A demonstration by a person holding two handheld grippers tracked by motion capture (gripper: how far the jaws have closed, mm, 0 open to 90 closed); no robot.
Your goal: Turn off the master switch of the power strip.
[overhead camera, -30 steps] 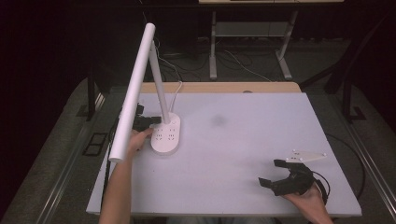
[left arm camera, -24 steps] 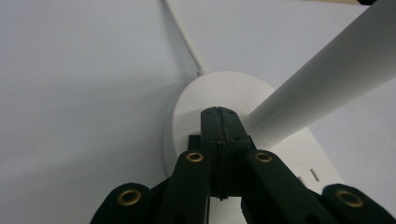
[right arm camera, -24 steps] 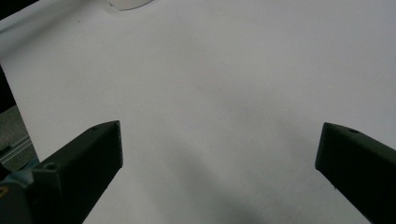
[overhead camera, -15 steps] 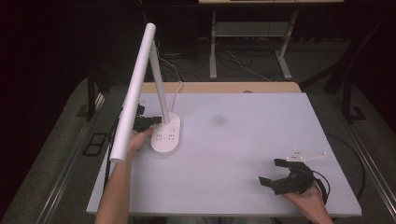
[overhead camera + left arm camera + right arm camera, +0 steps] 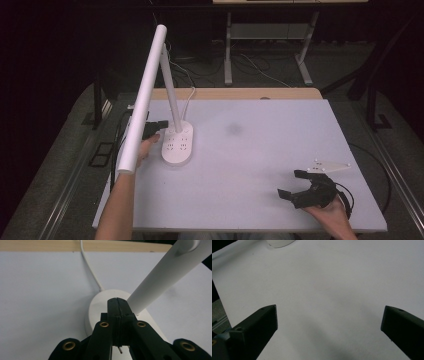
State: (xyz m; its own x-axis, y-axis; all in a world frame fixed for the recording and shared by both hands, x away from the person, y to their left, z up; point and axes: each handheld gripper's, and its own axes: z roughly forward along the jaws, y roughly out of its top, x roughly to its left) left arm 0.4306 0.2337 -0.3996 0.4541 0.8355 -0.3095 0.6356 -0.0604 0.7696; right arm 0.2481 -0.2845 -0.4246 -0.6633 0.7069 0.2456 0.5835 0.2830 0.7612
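A white desk lamp stands at the table's left on an oval base (image 5: 177, 147) with a slanted stem (image 5: 171, 97) and a long bar head (image 5: 145, 95). My left gripper (image 5: 158, 130) sits at the base's left edge, partly hidden behind the bar head. In the left gripper view its jaws are pressed together with nothing between them, and the left gripper (image 5: 117, 301) is just over the lamp base (image 5: 98, 307), next to the stem (image 5: 162, 277). My right gripper (image 5: 294, 184) rests near the front right, open. The right gripper (image 5: 329, 315) has bare white table between its jaws.
The lamp's white cord (image 5: 89, 268) runs from the base to the table's wooden back edge (image 5: 235, 93). The white tabletop (image 5: 260, 150) spreads between the two hands. A metal frame and cables (image 5: 270, 55) stand on the floor behind the table.
My left gripper has lifted slightly at the lamp base, still shut. The right gripper has stayed in place, open.
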